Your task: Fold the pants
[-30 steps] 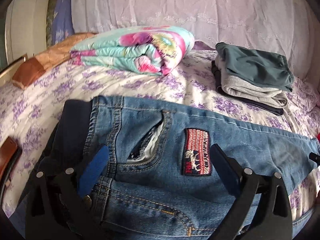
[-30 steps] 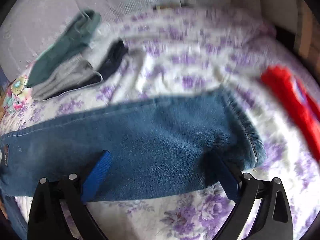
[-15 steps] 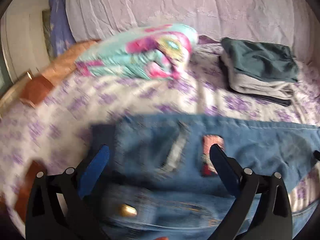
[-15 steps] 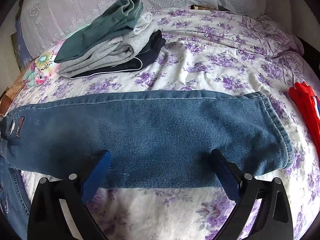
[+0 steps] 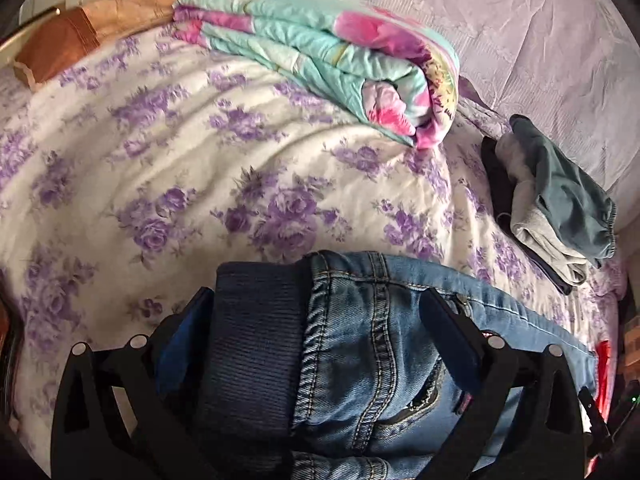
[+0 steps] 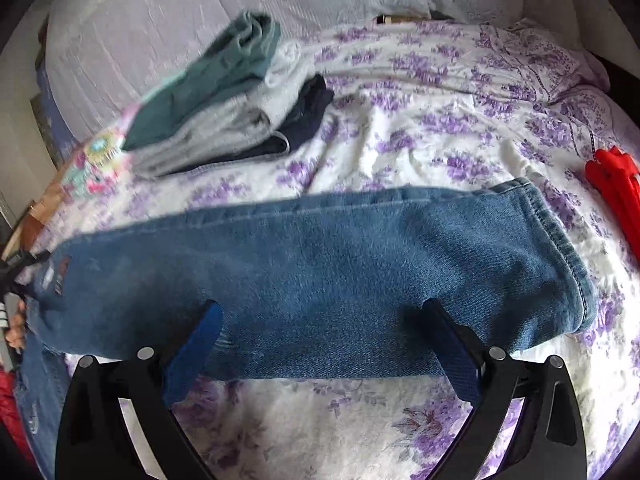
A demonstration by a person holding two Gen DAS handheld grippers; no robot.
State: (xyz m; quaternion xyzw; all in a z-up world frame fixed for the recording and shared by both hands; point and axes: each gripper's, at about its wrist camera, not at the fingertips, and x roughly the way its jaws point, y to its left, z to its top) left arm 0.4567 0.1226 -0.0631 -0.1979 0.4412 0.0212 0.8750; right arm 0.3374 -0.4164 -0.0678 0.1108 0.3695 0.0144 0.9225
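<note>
Blue jeans (image 6: 320,264) lie across the flowered bedsheet (image 6: 440,128), one leg stretched out with its cuff (image 6: 560,264) at the right. My right gripper (image 6: 322,310) hovers open over the near edge of that leg, a finger on each side of its middle stretch. In the left wrist view the waist end (image 5: 368,340) with its dark ribbed band (image 5: 256,340) sits between the spread fingers of my left gripper (image 5: 316,300), which is open. A hand (image 6: 16,320) holding that gripper shows at the left edge of the right wrist view.
A folded floral quilt (image 5: 340,60) lies at the back of the bed. Beside it is a stack of folded clothes (image 5: 560,208), seen too in the right wrist view (image 6: 224,100). A red garment (image 6: 616,184) lies at the right edge, and a brown object (image 5: 56,48) at the far left.
My left gripper has moved left along the jeans to the waistband, which now sits between its fingers. The right gripper shifted a little over the leg and stays open.
</note>
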